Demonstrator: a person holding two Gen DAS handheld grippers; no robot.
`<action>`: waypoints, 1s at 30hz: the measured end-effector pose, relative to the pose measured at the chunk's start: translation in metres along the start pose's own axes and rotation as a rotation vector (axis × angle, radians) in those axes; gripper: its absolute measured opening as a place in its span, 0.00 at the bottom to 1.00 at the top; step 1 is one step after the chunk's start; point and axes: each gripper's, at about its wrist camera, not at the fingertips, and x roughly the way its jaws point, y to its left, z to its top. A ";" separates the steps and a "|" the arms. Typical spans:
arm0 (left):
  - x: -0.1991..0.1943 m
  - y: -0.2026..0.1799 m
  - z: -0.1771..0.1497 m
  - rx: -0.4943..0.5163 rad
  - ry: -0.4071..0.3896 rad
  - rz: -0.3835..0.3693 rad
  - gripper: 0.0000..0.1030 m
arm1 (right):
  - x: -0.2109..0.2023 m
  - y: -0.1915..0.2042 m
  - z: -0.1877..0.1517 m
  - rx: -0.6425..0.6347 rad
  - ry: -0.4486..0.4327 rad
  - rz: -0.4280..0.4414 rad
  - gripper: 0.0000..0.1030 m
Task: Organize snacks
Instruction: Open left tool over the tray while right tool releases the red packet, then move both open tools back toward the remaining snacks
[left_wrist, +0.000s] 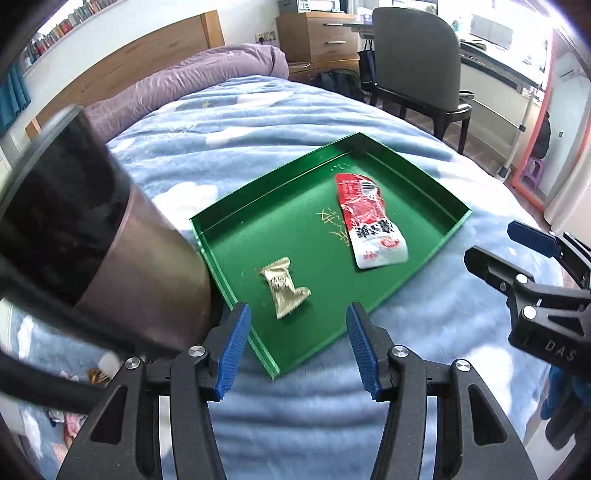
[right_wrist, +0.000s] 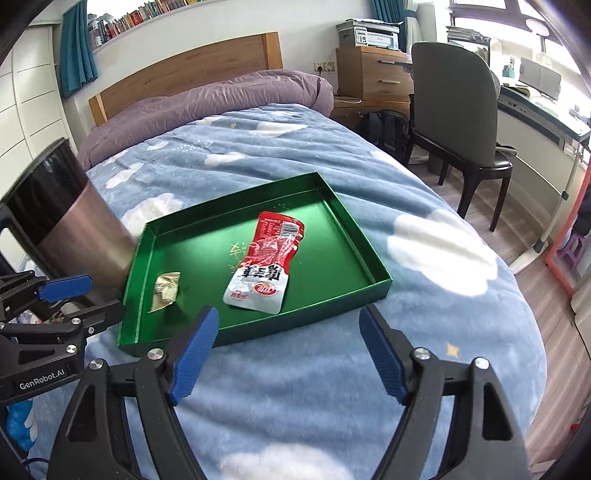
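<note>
A green tray lies on the blue cloud-print blanket. In it are a red and white snack packet and a small beige wrapped candy, lying apart. My left gripper hovers open over the tray's near edge, just short of the candy, with nothing between its blue pads. My right gripper is wide open above the blanket in front of the tray, also empty. Each gripper shows in the other's view: the right gripper at the right side, the left gripper at the left side.
A tall brown metal cylinder with a black top stands against the tray's left side. Several loose wrappers lie on the blanket at the lower left. A purple duvet and headboard are beyond; a chair and desk stand to the right.
</note>
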 end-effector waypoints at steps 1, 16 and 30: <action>-0.006 0.000 -0.004 0.002 -0.001 0.000 0.46 | -0.007 0.002 -0.001 -0.001 -0.005 0.008 1.00; -0.096 0.077 -0.083 -0.067 -0.049 0.137 0.47 | -0.085 0.064 -0.025 -0.039 -0.040 0.207 1.00; -0.160 0.188 -0.169 -0.230 -0.065 0.282 0.47 | -0.127 0.154 -0.058 -0.143 -0.030 0.342 1.00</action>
